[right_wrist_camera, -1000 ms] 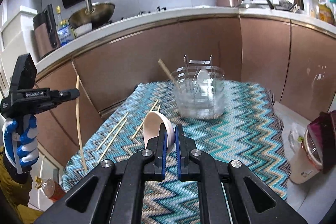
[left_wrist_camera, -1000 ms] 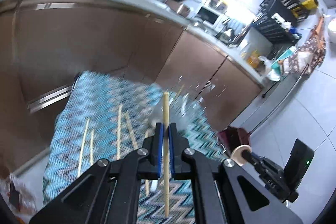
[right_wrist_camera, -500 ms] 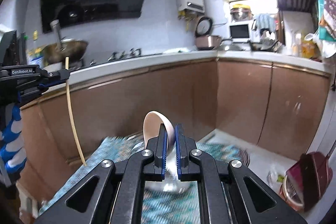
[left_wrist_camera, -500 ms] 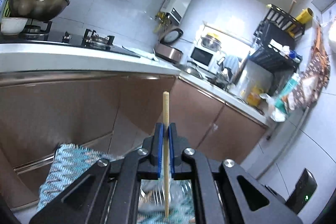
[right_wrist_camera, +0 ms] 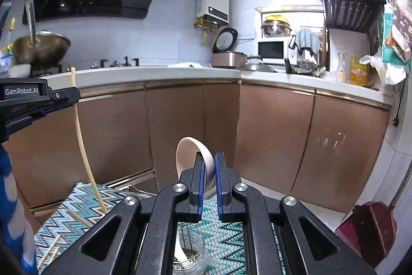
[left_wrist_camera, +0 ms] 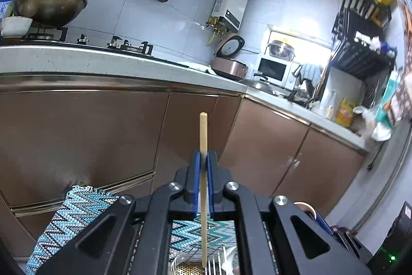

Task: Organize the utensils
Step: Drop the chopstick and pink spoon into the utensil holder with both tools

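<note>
Chopstick [left_wrist_camera: 203, 135] pinched upright in left tongs [left_wrist_camera: 203, 159], spoon [right_wrist_camera: 191, 159] clamped in right tongs [right_wrist_camera: 208, 166], both poised over the jar [right_wrist_camera: 189, 253], likely for dropping in.

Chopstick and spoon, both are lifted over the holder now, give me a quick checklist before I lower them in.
1. Left gripper shut on the chopstick: ok.
2. Right gripper shut on the spoon: ok.
3. Chopstick upright, tip pointing down at the holder: ok.
4. Spoon handle aimed into the holder: ok.
5. Room left inside the holder: cannot tell.
6. Loose chopsticks on the cloth still to collect: not ok.
</note>
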A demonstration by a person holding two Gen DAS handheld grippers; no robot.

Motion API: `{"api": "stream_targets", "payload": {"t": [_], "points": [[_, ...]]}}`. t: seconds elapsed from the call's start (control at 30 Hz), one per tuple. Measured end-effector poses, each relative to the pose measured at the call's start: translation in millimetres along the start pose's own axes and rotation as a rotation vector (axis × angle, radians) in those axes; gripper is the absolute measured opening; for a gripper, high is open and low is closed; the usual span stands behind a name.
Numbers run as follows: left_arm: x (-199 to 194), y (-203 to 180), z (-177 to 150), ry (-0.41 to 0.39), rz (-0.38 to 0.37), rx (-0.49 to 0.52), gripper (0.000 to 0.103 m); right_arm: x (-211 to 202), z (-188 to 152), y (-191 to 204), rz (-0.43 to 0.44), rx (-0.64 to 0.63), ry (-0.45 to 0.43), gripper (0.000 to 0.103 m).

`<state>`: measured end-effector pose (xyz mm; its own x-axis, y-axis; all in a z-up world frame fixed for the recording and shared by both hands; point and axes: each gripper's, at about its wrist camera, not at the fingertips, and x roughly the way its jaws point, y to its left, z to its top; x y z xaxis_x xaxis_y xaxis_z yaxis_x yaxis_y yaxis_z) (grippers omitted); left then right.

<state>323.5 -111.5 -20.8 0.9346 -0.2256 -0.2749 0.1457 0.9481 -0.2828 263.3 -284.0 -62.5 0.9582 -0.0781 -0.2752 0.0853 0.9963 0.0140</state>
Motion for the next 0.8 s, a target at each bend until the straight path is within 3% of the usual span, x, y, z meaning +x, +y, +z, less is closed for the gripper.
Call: {"api": "stream_targets", "payload": {"t": [0.17, 0.4, 0.57, 0.8], "points": [[13, -2, -27, 0.009, 0.022, 0.013, 0.005, 17, -18, 0, -0.004, 0.034, 0.032, 0.009], [8, 8, -43, 0.055, 0.011, -0.016, 0.009, 16, -37, 3, 0.042, 0.061, 0.073, 0.019], [-23, 10, -37, 0.03, -0.005, -0.007, 0.036, -1, -37, 2, 0.066, 0.089, 0.066, 0.032], [-68, 19, -25, 0.04, 0.014, -0.011, 0.037, -40, -29, -1, 0.068, 0.109, 0.049, 0.036]]}}
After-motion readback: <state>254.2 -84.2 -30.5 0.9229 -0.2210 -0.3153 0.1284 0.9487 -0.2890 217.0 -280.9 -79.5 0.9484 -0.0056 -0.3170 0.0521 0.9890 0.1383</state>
